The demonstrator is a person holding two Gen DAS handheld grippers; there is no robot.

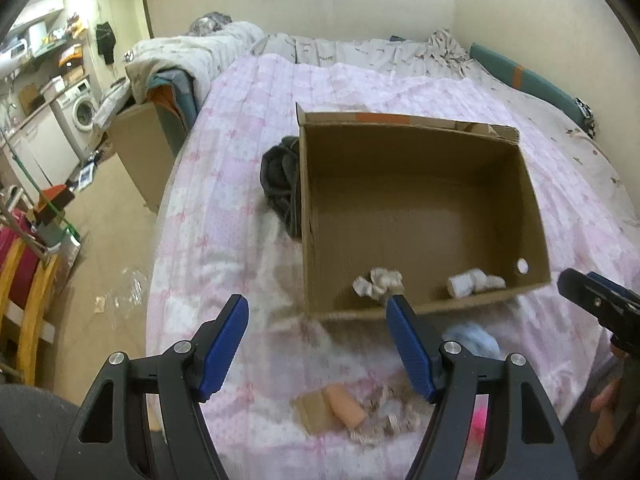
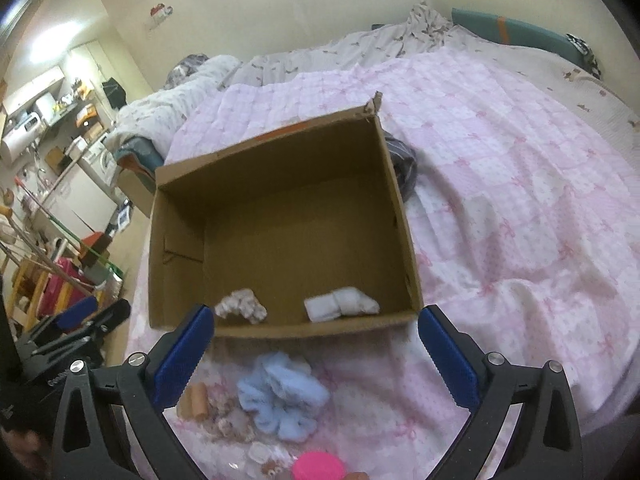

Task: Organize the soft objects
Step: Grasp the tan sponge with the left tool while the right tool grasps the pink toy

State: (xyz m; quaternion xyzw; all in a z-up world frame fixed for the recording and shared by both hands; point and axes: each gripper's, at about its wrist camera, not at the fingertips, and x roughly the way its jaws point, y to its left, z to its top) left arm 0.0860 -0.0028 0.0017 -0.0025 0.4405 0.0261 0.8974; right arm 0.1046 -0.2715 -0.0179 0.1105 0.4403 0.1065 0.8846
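An open cardboard box (image 1: 528, 196) (image 2: 400, 216) sits on the pink quilt. Inside, by its near wall, lie a beige crumpled soft item (image 1: 378, 282) (image 2: 242, 306) and a white rolled cloth (image 1: 472, 282) (image 2: 340, 304). In front of the box lie a light blue fluffy scrunchie (image 2: 282, 394) (image 1: 474, 340), an orange-tan rolled piece (image 1: 346, 406) (image 2: 196, 400) and a mottled beige soft item (image 1: 394, 412) (image 2: 232, 420). My left gripper (image 1: 318, 344) is open and empty above these. My right gripper (image 2: 316, 360) is open and empty over the scrunchie; it shows in the left wrist view (image 1: 596, 300).
A dark garment (image 1: 282, 182) (image 2: 404, 166) lies against the box's far-left side. A pink round object (image 2: 318, 466) lies at the near edge. The bed's left edge drops to a cluttered floor with a washing machine (image 1: 80, 112) and a wooden rack (image 1: 28, 292).
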